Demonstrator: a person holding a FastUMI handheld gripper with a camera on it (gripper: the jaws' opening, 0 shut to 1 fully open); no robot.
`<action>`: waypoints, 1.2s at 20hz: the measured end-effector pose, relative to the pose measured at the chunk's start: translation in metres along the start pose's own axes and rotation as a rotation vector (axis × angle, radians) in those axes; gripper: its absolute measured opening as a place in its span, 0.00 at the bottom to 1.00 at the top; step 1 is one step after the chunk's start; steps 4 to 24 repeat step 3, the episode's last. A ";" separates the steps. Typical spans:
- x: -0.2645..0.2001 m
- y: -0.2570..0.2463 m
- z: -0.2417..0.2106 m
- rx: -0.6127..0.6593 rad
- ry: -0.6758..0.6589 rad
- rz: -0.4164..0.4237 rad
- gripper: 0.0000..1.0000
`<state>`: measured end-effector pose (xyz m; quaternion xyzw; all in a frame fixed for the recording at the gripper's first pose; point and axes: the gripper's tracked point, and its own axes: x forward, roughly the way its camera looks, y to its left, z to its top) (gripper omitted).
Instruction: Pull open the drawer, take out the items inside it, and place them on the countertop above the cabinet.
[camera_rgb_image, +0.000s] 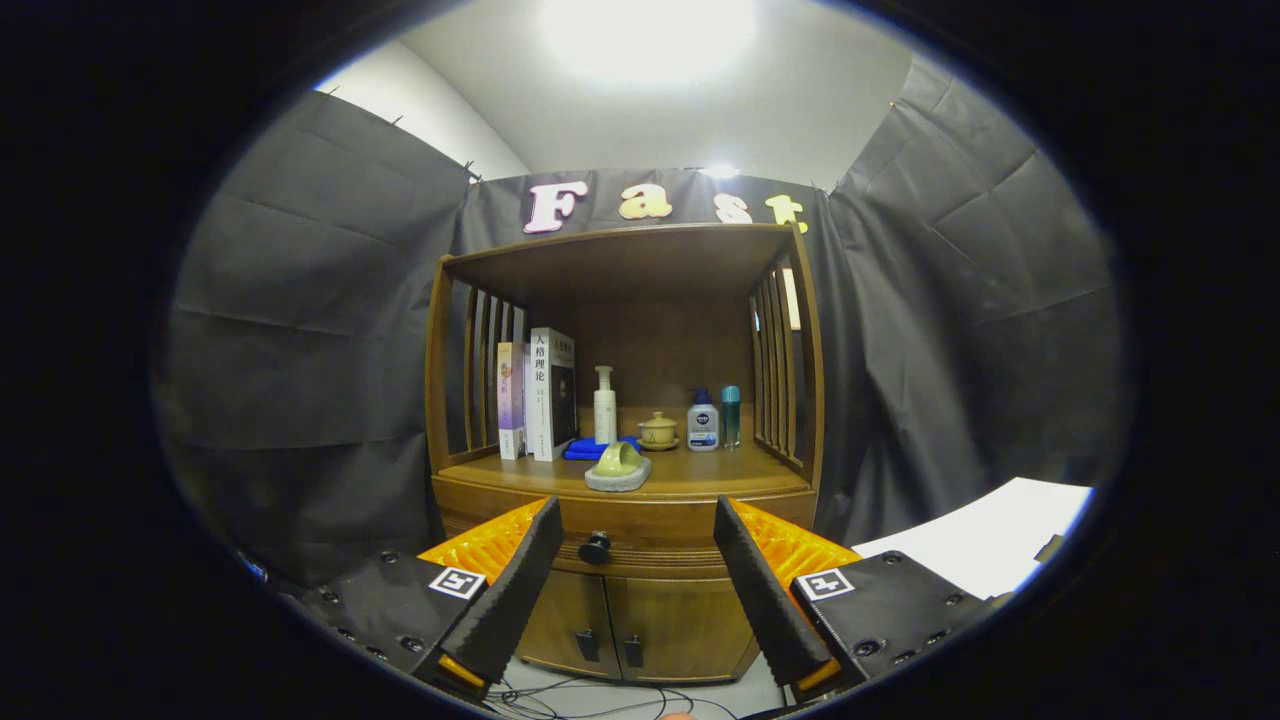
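A wooden cabinet stands ahead against the booth wall. Its drawer sits closed under the countertop, with a dark round knob on the front. My gripper is open, its fingers spread wide apart with nothing between them. The knob lies beyond the fingers, nearer the left one, and the gripper is some way short of the cabinet. What is inside the drawer is hidden.
On the countertop stand books, a white pump bottle, a blue cloth, a small lidded pot, a white bottle, a teal bottle and a grey dish with a tipped cup. Two lower doors; a white surface lies right.
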<state>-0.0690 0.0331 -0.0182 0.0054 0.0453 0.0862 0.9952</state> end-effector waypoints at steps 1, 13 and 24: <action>0.000 0.001 -0.002 0.002 0.005 0.002 0.97; 0.001 0.002 -0.004 0.007 0.011 0.004 0.97; 0.001 0.002 -0.004 0.007 0.011 0.004 0.97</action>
